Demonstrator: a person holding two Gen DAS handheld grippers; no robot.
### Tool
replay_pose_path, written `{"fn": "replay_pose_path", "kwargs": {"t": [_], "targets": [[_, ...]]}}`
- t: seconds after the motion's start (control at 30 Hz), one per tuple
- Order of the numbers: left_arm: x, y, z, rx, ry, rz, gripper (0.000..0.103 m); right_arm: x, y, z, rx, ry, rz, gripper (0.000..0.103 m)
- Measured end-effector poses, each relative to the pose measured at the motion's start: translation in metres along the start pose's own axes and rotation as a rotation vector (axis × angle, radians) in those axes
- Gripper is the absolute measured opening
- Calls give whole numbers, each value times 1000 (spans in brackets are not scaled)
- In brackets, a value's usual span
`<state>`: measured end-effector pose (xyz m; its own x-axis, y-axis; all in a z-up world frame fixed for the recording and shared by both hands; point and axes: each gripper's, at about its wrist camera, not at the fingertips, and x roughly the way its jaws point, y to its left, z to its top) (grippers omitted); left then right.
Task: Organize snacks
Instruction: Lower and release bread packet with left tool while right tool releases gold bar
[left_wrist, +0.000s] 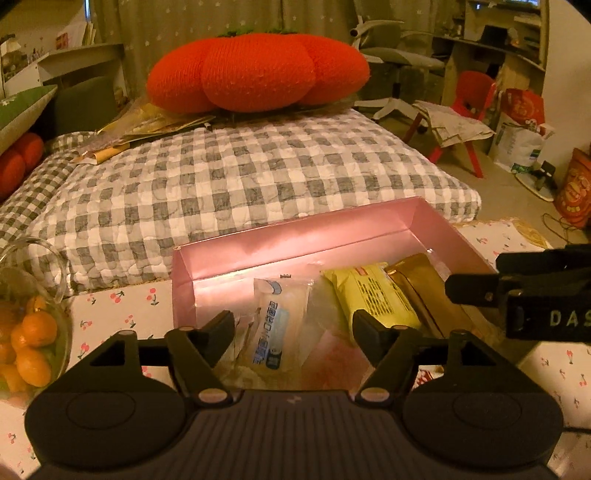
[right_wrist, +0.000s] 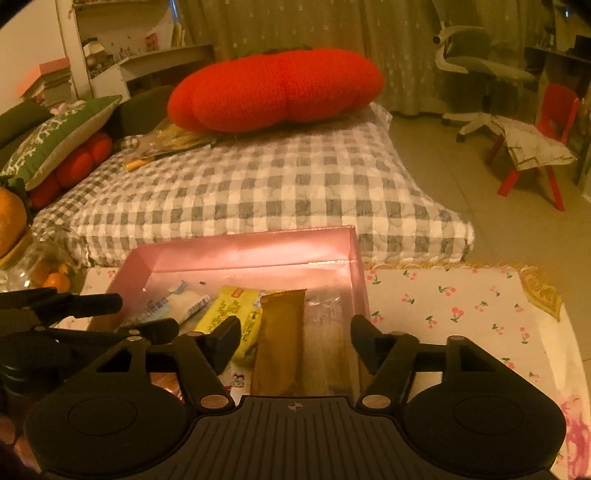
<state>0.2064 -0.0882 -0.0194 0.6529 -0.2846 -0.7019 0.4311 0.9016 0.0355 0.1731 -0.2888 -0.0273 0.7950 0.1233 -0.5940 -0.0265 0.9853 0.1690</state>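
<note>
An open pink box (left_wrist: 295, 251) stands on the cherry-print cloth, with several snack packets lying in it. My left gripper (left_wrist: 294, 323) hovers open over the box's near left part. A white and blue packet (left_wrist: 277, 325) lies under the gap, and neither pad touches it. To its right lie a yellow packet (left_wrist: 369, 295) and a gold-brown packet (left_wrist: 417, 284). My right gripper (right_wrist: 295, 328) is open over the near right part of the box (right_wrist: 240, 254). The gold-brown packet (right_wrist: 280, 332) and a clear packet (right_wrist: 328, 332) lie between its fingers, unpressed.
A glass bowl of oranges (left_wrist: 33, 347) sits on the cloth left of the box. Behind the table lie a grey checked mattress (left_wrist: 258, 177) and a big red pumpkin cushion (left_wrist: 258, 70). Cherry-print cloth (right_wrist: 461, 314) extends right of the box. A red chair (right_wrist: 554, 122) stands far right.
</note>
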Motion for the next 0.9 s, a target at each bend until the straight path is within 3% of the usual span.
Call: {"fn": "replay_pose_path", "kwargs": {"t": [0.67,0.9], "targets": [[-64,4,-22,-41,-32,-26,93,-68,15,-15,-30,-15,8,85],[-84,8,-39,-52,-35,-22,97,-84,17,-31,-11,8,17,87]]}}
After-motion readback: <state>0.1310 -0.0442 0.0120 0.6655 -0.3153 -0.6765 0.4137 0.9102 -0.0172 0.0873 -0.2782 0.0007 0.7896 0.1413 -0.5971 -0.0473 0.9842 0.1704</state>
